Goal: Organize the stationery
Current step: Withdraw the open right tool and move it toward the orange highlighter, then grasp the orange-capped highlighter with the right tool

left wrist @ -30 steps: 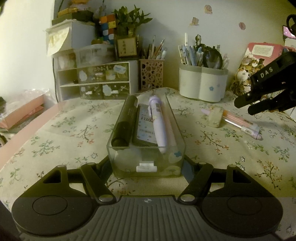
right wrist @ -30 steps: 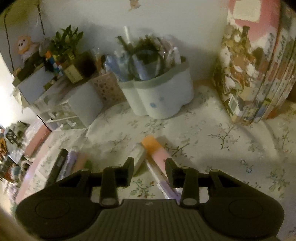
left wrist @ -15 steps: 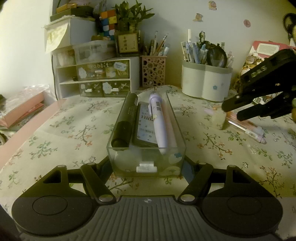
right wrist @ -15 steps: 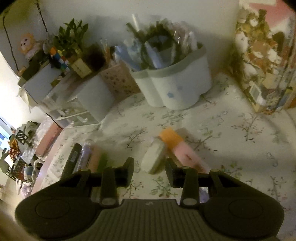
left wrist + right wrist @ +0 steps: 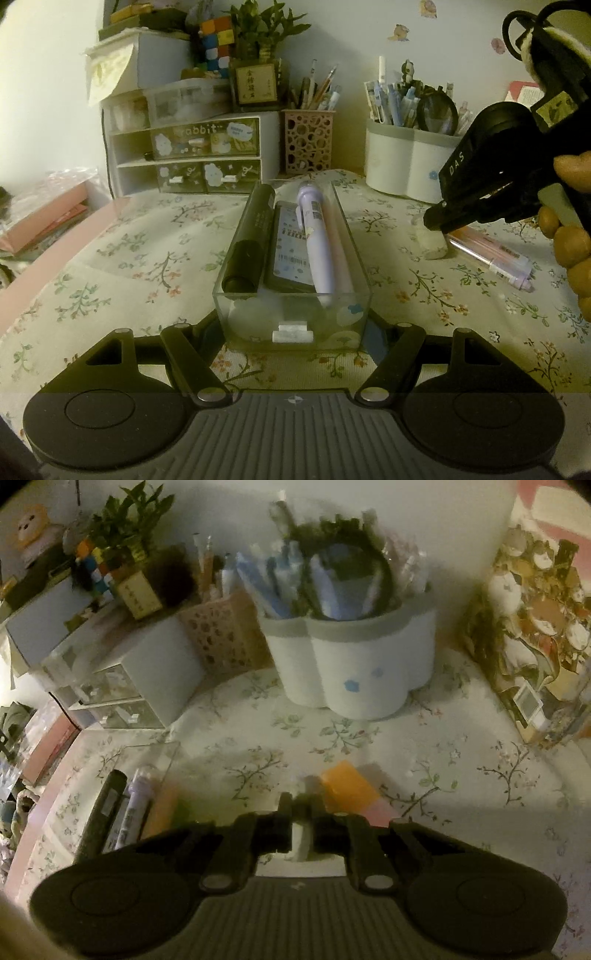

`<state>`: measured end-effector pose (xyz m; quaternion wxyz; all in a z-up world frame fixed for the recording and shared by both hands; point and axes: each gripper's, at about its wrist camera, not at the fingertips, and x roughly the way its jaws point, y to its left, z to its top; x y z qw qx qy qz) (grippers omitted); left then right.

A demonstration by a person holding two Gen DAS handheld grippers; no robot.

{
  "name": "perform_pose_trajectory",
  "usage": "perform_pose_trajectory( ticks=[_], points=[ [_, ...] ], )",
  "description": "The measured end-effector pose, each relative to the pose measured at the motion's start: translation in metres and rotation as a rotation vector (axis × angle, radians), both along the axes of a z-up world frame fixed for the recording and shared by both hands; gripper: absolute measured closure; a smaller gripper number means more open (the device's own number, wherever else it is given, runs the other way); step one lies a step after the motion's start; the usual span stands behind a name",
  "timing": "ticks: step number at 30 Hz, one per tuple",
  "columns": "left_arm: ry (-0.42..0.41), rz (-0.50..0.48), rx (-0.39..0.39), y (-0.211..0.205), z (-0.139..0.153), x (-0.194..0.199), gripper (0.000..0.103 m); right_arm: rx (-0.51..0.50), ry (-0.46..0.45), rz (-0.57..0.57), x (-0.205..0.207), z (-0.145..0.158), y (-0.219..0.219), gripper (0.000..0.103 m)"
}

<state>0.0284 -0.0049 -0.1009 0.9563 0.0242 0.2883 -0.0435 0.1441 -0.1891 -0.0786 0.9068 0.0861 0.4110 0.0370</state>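
1. Eraser (image 5: 301, 836) pickup is happening: right gripper (image 5: 300, 825), right of the clear tray (image 5: 354, 254), is closing around it.
2. Left gripper (image 5: 293, 334) is clamping the tray's near end.
3. Next it's probably lifting and dropping it in beside the purple pen (image 5: 317, 236).

Clear tray (image 5: 225, 258) stood at centre of the tablecloth (image 5: 110, 266), holding a marker (image 5: 251, 236) at left, a flat case (image 5: 288, 254) in the middle, a pen (image 5: 317, 236) at right. Behind it stood a drawer unit (image 5: 192, 155), a lattice pen cup (image 5: 308, 142) and a lobed pen holder (image 5: 406, 162); to its right lay an eraser (image 5: 430, 242), a second pen (image 5: 491, 254) just beyond it.
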Motion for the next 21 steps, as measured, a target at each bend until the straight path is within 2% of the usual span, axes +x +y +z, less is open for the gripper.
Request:
perform_pose_trajectory(
  ticks=[5,8,11,12,14,16,18,21],
  points=[
    [-0.017,0.010,-0.003,-0.001,-0.002,-0.004,0.031,0.009,-0.024,0.009,-0.006,0.002,-0.003,0.091],
    [-0.019,0.010,-0.004,-0.001,-0.002,-0.004,0.031,0.038,-0.026,0.038,-0.007,0.004,-0.003,0.091],
    [-0.021,0.010,-0.004,-0.001,-0.002,-0.004,0.031,-0.001,-0.021,0.055,-0.005,0.003,0.003,0.085],
    [-0.022,0.010,-0.004,-0.001,-0.002,-0.004,0.031,0.007,-0.006,0.050,-0.002,0.001,0.002,0.075],
    [-0.022,0.010,-0.004,-0.001,-0.002,-0.004,0.031,0.062,0.022,0.060,0.004,-0.002,-0.001,0.068],
    [-0.023,0.008,-0.004,-0.001,-0.002,-0.004,0.031,0.095,0.053,0.065,0.009,-0.007,0.000,0.068],
    [-0.024,0.005,-0.005,0.000,-0.002,-0.004,0.031,0.037,0.059,0.056,0.010,-0.010,0.005,0.068],
    [-0.025,0.005,-0.005,0.000,-0.002,-0.005,0.031,0.012,0.036,0.067,0.005,-0.013,0.008,0.068]
  ],
)
